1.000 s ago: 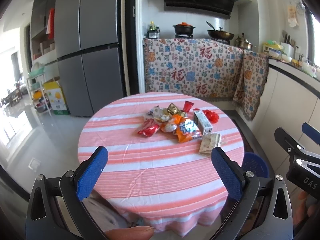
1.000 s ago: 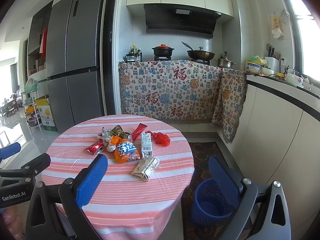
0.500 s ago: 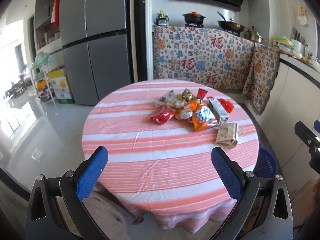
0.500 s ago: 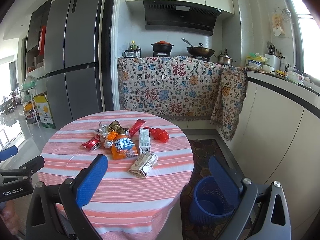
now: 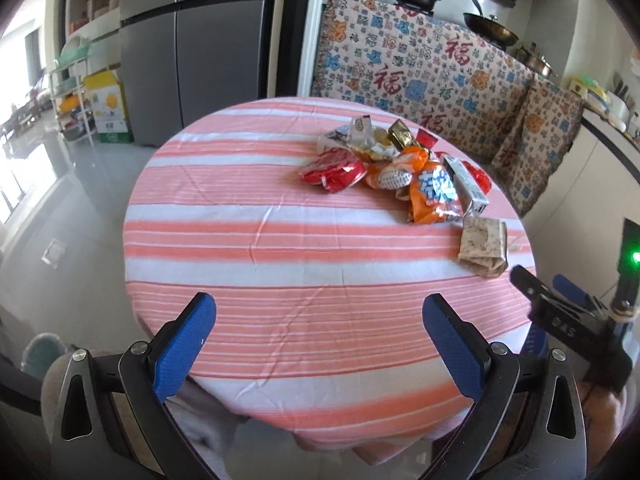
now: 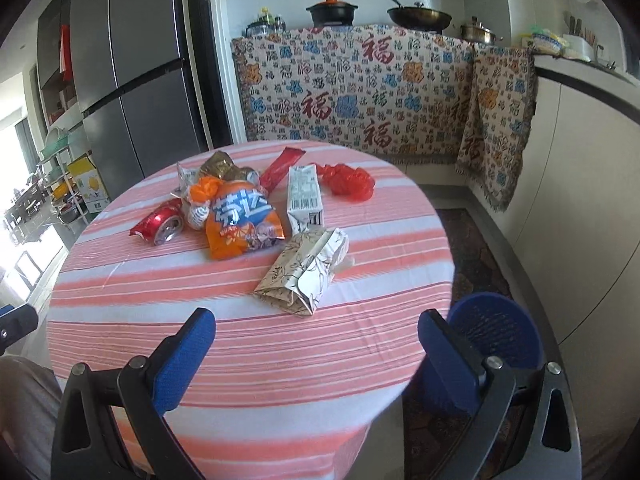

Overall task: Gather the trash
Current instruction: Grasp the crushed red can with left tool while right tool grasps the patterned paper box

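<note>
Right gripper (image 6: 316, 344) fingers spread, empty | crumpled patterned paper packet (image 6: 306, 276) on striped bench (image 6: 260, 360), just ahead, long axis slanting away to the right | left gripper (image 5: 320, 330) released too, farther off | blue bin (image 6: 500, 328) at right, below the bench edge

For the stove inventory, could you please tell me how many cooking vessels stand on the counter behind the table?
3: a black pot with an orange knob on the left, a wok in the middle, a steel pot on the right. Others may be hidden.
</note>
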Action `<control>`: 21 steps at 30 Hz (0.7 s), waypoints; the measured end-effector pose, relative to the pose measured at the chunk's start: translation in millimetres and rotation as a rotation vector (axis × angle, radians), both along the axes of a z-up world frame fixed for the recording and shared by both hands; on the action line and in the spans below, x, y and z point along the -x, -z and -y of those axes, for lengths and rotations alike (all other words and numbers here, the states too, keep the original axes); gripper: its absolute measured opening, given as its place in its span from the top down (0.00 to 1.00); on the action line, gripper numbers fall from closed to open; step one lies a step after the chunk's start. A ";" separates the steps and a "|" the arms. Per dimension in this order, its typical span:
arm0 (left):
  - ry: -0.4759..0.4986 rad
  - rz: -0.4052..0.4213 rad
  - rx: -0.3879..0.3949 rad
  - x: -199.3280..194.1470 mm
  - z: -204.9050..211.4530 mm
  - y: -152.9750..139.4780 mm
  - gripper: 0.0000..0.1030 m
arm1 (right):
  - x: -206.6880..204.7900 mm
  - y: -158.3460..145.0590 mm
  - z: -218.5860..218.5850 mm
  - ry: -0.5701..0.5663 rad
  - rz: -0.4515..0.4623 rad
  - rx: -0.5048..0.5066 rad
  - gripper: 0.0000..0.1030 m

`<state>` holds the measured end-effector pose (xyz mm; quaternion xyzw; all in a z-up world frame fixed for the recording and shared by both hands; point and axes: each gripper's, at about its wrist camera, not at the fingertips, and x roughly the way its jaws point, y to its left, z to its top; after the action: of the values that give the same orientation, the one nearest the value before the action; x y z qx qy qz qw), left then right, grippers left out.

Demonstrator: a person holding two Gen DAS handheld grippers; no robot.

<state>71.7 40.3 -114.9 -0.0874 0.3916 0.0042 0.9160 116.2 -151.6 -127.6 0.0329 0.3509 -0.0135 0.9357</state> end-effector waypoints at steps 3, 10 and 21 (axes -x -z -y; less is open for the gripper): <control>0.007 -0.022 -0.005 -6.7 7.4 8.3 0.00 | -38.1 27.7 -7.4 0.008 -0.077 -0.039 0.00; 0.009 -0.088 -0.034 -24.6 9.4 26.0 0.00 | -86.1 60.4 -18.6 0.009 -0.188 0.008 0.00; 0.089 -0.086 -0.087 -85.1 18.4 23.2 0.00 | -78.3 61.5 8.5 -0.064 -0.185 0.080 0.00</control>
<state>156.7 21.8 -138.1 -0.0300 0.4337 -0.0158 0.9004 194.5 -160.1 -189.1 -0.0171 0.4358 -0.0007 0.8999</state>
